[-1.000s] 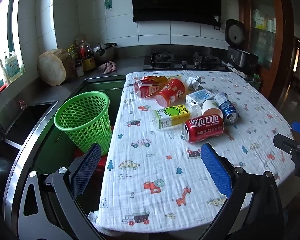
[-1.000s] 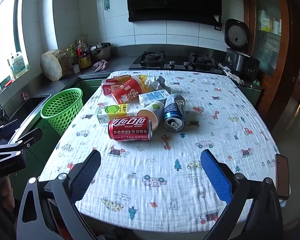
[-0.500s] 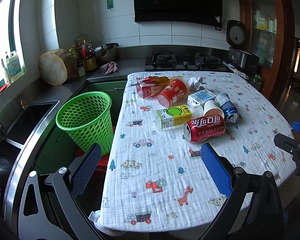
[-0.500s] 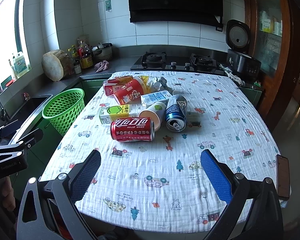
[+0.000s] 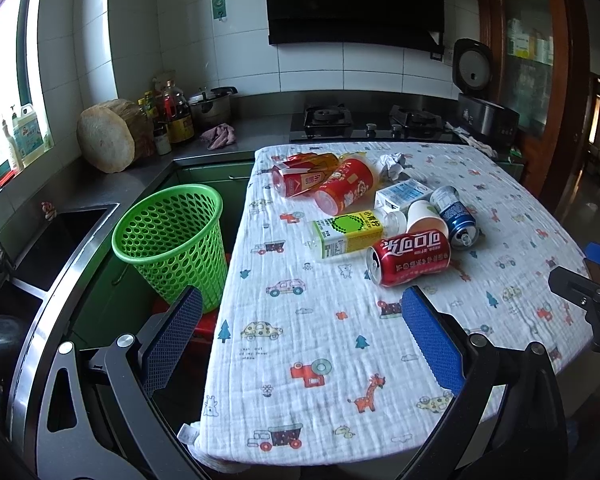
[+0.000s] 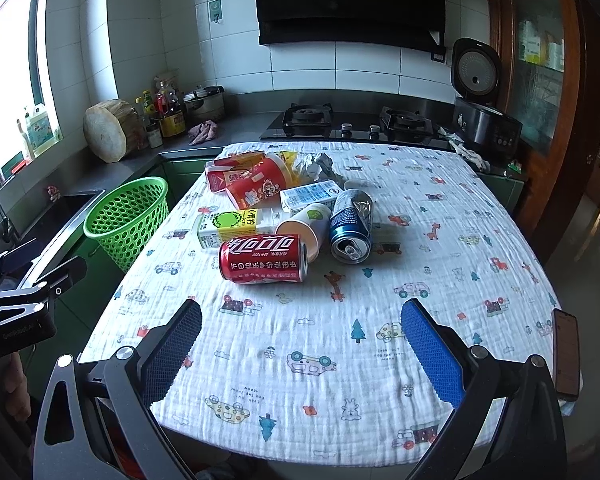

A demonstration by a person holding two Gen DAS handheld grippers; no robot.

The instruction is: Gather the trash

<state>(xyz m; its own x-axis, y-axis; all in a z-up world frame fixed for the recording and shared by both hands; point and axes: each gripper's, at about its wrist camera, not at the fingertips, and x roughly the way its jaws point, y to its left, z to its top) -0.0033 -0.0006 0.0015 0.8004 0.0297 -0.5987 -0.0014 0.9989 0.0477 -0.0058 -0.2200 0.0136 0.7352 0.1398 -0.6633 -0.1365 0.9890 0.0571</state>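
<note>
A pile of trash lies on the cloth-covered table [image 5: 300, 344]: a red cola can [image 5: 410, 258] [image 6: 265, 258], a blue can [image 5: 456, 217] [image 6: 351, 224], a paper cup [image 6: 302, 229], a yellow-green drink carton [image 5: 347, 233] [image 6: 230, 225], a white-blue carton [image 6: 310, 196], a red tub [image 5: 346, 190], a red carton [image 5: 296, 179] and crumpled paper [image 5: 392, 164]. A green perforated basket [image 5: 172, 240] [image 6: 129, 220] stands left of the table. My left gripper [image 5: 302, 334] is open and empty over the table's near-left edge. My right gripper [image 6: 300, 338] is open and empty, short of the cola can.
A sink [image 5: 48, 244] and steel counter run along the left, with a wooden block [image 5: 108, 140] and bottles [image 5: 172, 120]. A gas hob [image 5: 364, 122] and rice cooker [image 5: 480, 108] sit behind the table. A phone [image 6: 566, 354] lies at the table's right edge.
Both grippers have drifted slightly forward and the views shifted a little; nothing on the table has moved. Both stay open.
</note>
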